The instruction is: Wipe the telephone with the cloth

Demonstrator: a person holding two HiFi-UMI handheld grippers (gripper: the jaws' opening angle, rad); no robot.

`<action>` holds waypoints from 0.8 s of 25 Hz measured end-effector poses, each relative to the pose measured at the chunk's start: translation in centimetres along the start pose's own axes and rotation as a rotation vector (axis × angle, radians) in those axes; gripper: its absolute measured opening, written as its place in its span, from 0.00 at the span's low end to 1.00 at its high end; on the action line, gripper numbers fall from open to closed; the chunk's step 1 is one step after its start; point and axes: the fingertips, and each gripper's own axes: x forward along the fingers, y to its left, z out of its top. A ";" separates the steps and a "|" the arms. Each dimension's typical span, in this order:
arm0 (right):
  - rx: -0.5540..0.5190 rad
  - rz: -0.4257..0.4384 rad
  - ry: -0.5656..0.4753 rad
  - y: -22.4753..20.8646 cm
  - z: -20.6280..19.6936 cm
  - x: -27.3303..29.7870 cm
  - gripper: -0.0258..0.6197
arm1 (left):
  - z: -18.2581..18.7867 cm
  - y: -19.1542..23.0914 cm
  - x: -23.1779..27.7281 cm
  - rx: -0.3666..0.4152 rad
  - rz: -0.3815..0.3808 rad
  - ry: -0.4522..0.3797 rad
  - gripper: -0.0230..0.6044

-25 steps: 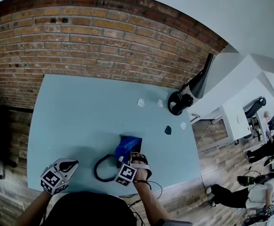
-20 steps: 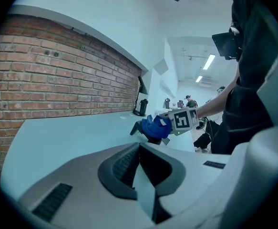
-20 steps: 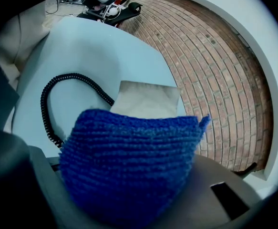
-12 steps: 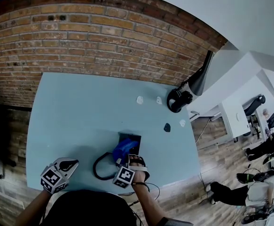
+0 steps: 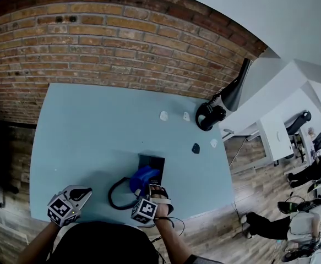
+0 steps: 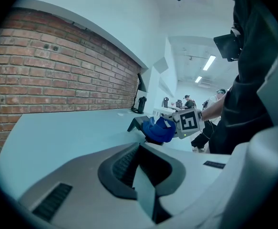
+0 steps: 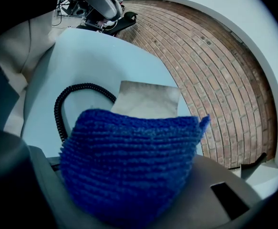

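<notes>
The dark telephone (image 5: 152, 162) lies on the pale blue table (image 5: 88, 131), near its front edge. Its coiled black cord (image 5: 115, 196) loops to the left. My right gripper (image 5: 145, 182) is shut on a blue knitted cloth (image 5: 142, 176), which rests against the phone's near edge. In the right gripper view the cloth (image 7: 129, 161) fills the space between the jaws, with the telephone (image 7: 148, 99) and cord (image 7: 62, 104) just beyond. My left gripper (image 5: 77, 193) rests at the table's front left corner, shut and empty, and looks across at the cloth (image 6: 159, 129) and the telephone (image 6: 135, 123).
A black lamp base (image 5: 210, 117) stands at the table's back right edge. Small white scraps (image 5: 164, 116) (image 5: 214, 144) and a dark one (image 5: 196, 148) lie behind and right of the phone. A brick wall (image 5: 121, 43) runs behind the table. People sit far right.
My right gripper has drawn the cloth toward me and slightly left, off the phone's top, so more of the telephone shows. The left gripper has stayed put.
</notes>
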 end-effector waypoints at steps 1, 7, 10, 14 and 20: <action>0.005 0.002 -0.008 0.2 0.1 0.0 0.20 | -0.1 0.0 0.0 0.000 0.001 0.001 0.07; 0.050 -0.013 -0.060 1.4 0.6 0.1 0.20 | -0.3 -0.1 0.0 -0.001 0.000 0.011 0.07; 0.053 0.016 -0.089 2.3 0.7 -0.2 0.20 | -0.4 0.0 0.0 0.000 0.002 0.013 0.07; 0.257 0.130 -0.210 3.0 1.1 -1.3 0.22 | -0.2 0.4 -0.4 0.003 0.012 0.013 0.07; 0.646 0.097 -0.530 -2.1 1.6 -4.3 0.24 | -0.2 1.4 -1.1 0.000 0.039 0.020 0.07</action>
